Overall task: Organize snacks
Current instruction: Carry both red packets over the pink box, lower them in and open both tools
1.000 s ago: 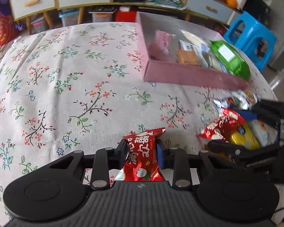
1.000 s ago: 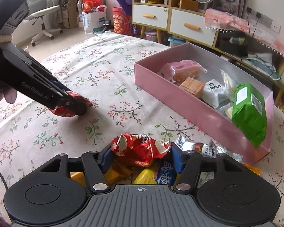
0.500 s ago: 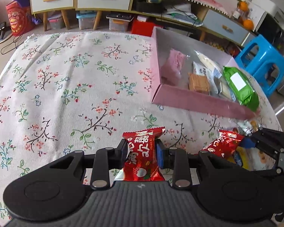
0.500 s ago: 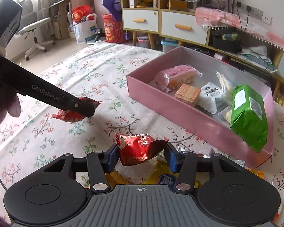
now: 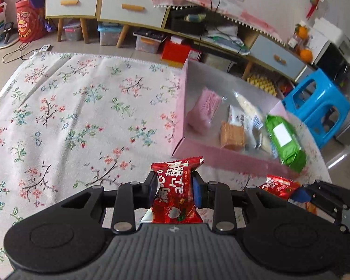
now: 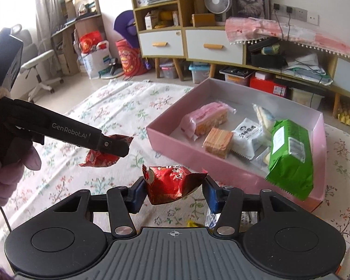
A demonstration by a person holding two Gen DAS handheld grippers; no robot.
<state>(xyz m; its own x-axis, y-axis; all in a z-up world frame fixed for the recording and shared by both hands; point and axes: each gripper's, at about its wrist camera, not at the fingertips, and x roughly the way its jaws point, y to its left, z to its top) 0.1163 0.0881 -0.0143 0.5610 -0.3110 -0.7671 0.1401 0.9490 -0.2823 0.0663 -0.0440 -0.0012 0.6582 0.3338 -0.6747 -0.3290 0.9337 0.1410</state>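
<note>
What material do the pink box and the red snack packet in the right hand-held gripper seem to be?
Pink box: probably cardboard, matte, with straight folded walls and a white inside. Red snack packet: seemingly thin metallic foil or plastic film, glossy, crinkled, with bright highlights.

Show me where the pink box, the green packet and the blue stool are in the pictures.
pink box (image 6: 175, 147): right wrist view, on its near outer wall.
green packet (image 6: 291, 158): right wrist view, on the middle of its wrapper.
blue stool (image 5: 315, 102): left wrist view, on its seat top.
</note>
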